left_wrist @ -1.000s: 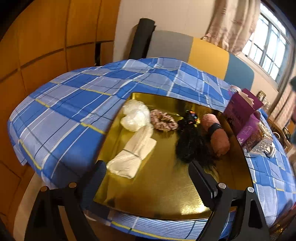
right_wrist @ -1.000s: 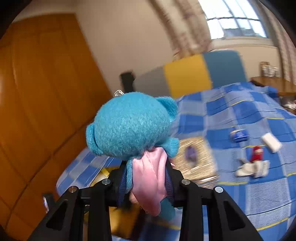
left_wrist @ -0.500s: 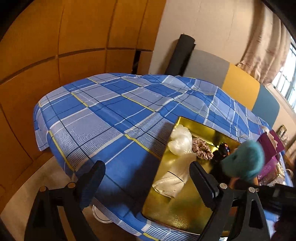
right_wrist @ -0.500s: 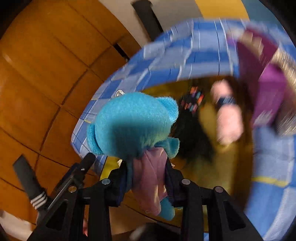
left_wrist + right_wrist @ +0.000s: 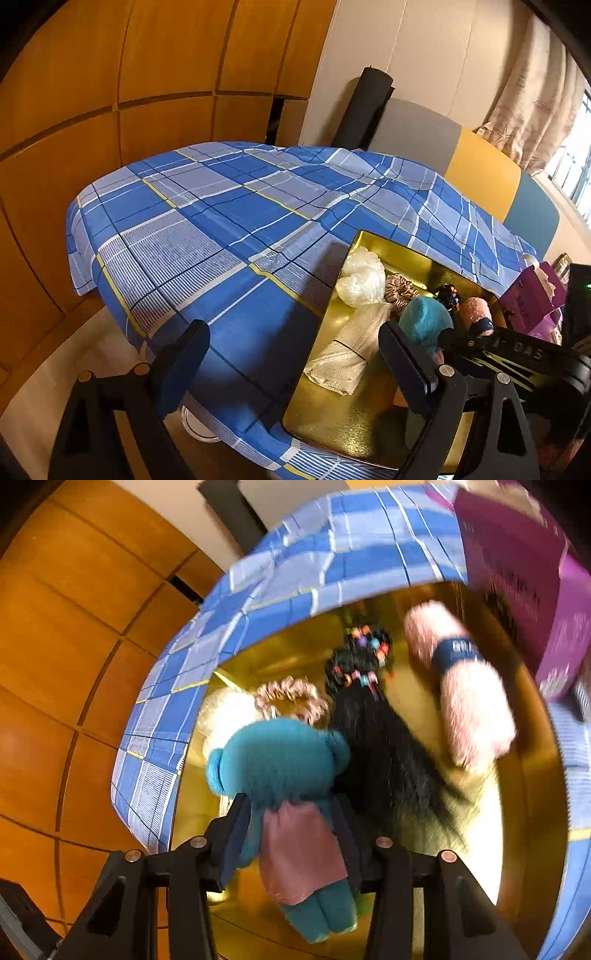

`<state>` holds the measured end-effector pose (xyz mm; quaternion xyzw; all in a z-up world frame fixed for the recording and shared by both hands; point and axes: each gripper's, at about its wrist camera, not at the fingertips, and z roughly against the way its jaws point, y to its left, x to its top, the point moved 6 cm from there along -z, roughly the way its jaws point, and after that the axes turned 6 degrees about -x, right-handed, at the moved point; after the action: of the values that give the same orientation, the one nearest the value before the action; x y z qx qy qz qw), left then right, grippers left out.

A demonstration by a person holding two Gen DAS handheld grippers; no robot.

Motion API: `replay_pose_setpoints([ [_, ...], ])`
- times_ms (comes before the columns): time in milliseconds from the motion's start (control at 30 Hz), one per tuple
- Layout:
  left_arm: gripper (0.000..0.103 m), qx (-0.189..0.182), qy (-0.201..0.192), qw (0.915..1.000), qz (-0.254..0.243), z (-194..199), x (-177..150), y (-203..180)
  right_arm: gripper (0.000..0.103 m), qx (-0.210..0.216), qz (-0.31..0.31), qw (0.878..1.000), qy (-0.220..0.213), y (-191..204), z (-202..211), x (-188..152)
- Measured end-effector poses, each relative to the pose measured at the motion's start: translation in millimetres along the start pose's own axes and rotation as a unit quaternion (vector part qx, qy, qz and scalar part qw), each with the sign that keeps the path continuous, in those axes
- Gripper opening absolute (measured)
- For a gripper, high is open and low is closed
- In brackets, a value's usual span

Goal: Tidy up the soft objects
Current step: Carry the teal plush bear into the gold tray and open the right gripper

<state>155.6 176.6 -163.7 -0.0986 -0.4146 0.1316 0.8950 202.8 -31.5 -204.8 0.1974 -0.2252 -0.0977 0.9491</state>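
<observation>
My right gripper [image 5: 291, 823] is shut on a teal plush bear [image 5: 280, 764] in a pink dress and holds it over the gold tray [image 5: 532, 812]. The bear also shows in the left wrist view [image 5: 424, 326], above the tray [image 5: 354, 424]. In the tray lie a white plastic bag [image 5: 360, 275], a folded cream cloth [image 5: 351, 350], a beige scrunchie [image 5: 291, 696], a black hairpiece with coloured beads [image 5: 369, 709] and a pink fluffy roll with a blue band [image 5: 458, 686]. My left gripper [image 5: 291, 365] is open and empty, to the left of the tray at the table's near edge.
The table has a blue plaid cloth [image 5: 229, 229]. A purple box [image 5: 524, 579] stands right of the tray. Wooden wall panels [image 5: 110, 92] are on the left. A padded bench back [image 5: 480, 173] runs behind the table.
My right gripper has carried the bear from high above the table down over the tray. My left gripper has pulled back and to the left, away from the tray.
</observation>
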Motion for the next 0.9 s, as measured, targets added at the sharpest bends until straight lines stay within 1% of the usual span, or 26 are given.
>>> replay_pose_setpoints([
  [100, 0.093, 0.002, 0.000, 1.0000, -0.002, -0.1, -1.0, -1.1, 0.046, 0.006, 0.028, 1.000, -0.011, 11.7, 7.4, 5.1],
  [267, 0.093, -0.001, 0.008, 1.0000, -0.001, -2.1, -4.3, -2.6, 0.046, 0.013, 0.058, 0.998, -0.023, 17.2, 23.1, -1.6],
  [367, 0.093, -0.016, 0.010, 0.9998, -0.001, -0.5, -6.3, -6.7, 0.046, 0.013, 0.078, 0.996, -0.031, 16.3, 35.7, -5.8],
  [433, 0.093, -0.042, 0.003, 0.9991, -0.001, 4.1, -5.3, -13.4, 0.046, 0.010, 0.089, 0.995, -0.038, 14.1, 42.4, -7.6],
  [567, 0.093, -0.071, -0.011, 0.9973, -0.017, 13.3, -5.5, -29.8, 0.046, -0.002, 0.114, 0.992, -0.062, 0.6, 67.9, -10.1],
  [700, 0.094, -0.093, -0.025, 0.9939, -0.054, 21.6, -10.3, -52.9, 0.046, -0.021, 0.145, 0.985, -0.095, -18.2, 98.0, -11.8],
  [800, 0.095, -0.114, -0.026, 0.9898, -0.081, 26.4, -17.5, -70.4, 0.046, -0.037, 0.156, 0.980, -0.114, -36.1, 116.4, -11.6],
  [867, 0.096, -0.125, -0.022, 0.9873, -0.095, 28.4, -22.9, -80.5, 0.046, -0.048, 0.153, 0.980, -0.121, -55.7, 125.7, -11.1],
  [900, 0.096, -0.137, -0.017, 0.9848, -0.105, 29.3, -26.7, -88.7, 0.046, -0.058, 0.150, 0.980, -0.122, -67.9, 129.0, -10.9],
])
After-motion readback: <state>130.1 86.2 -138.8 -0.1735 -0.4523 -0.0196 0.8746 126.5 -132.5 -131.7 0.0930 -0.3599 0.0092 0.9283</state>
